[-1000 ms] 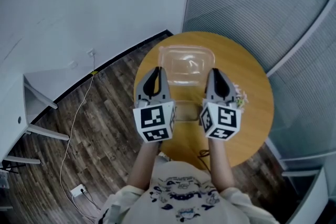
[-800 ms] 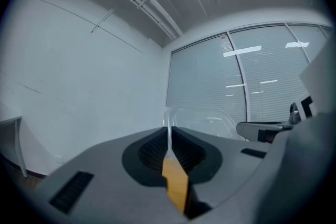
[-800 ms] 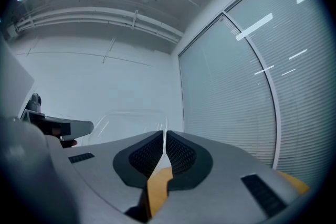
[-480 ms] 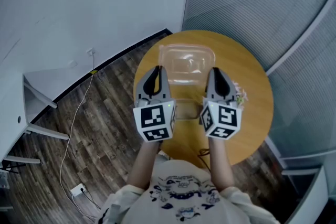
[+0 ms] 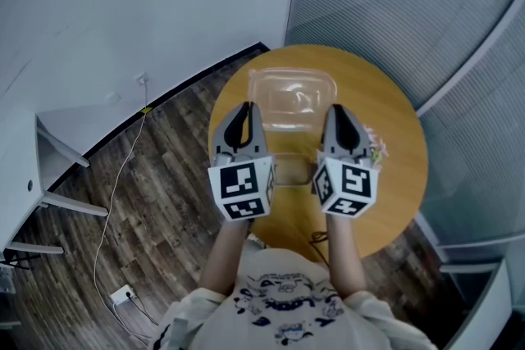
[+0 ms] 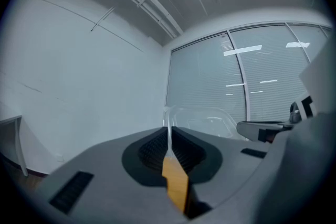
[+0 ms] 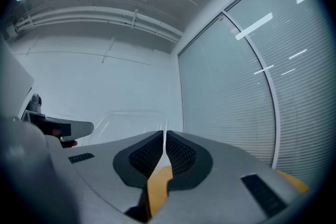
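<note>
Clear box [image 5: 291, 94] by the table's [image 5: 394, 168] far edge hasn't moved; we keep left gripper [image 6: 169, 136] and right gripper [image 7: 164, 147] clamped tight on its rim.

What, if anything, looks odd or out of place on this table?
Nothing looks spilled or broken. The clear plastic container seems tilted up, its thin rim pinched in the shut jaws of the left gripper and the right gripper. A small colourful thing on the round table beside the right gripper is too small to identify.

My left claw [image 5: 243, 114] grips the container [image 5: 291, 98] by its left rim, my right claw [image 5: 337, 114] by its right rim, with the table [image 5: 398, 168] beneath.
</note>
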### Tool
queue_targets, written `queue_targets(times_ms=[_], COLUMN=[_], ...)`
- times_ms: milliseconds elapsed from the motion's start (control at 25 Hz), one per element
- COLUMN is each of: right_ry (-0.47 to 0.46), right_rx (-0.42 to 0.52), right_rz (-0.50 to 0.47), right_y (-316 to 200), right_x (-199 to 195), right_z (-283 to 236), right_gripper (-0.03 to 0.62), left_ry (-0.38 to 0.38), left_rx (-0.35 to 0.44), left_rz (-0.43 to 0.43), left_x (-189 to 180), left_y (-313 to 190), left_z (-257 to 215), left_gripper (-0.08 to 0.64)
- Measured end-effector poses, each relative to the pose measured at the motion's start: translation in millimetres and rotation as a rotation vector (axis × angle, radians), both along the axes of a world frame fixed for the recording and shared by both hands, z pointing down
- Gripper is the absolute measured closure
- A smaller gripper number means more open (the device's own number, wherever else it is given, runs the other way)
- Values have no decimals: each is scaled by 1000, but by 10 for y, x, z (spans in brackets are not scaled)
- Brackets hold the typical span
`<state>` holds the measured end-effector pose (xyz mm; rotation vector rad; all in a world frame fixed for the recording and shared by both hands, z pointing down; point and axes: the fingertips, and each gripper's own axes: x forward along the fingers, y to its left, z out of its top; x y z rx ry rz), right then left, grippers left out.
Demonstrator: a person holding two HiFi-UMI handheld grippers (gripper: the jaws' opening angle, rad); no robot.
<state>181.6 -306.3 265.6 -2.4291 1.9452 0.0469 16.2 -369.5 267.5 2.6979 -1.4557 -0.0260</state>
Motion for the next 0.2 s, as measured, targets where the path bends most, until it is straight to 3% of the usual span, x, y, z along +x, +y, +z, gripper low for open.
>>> queue_targets(times_ms=[200], right_ry=[2], right_rx=[-8], right_rz=[0], right_y=[10], right_x=[4], right_z=[16], right_gripper=[572], left_ry=[-2], left_rx=[-5], left_rz=[0], left_x=[8], left_y=[5], left_z=[22], left_gripper=[537])
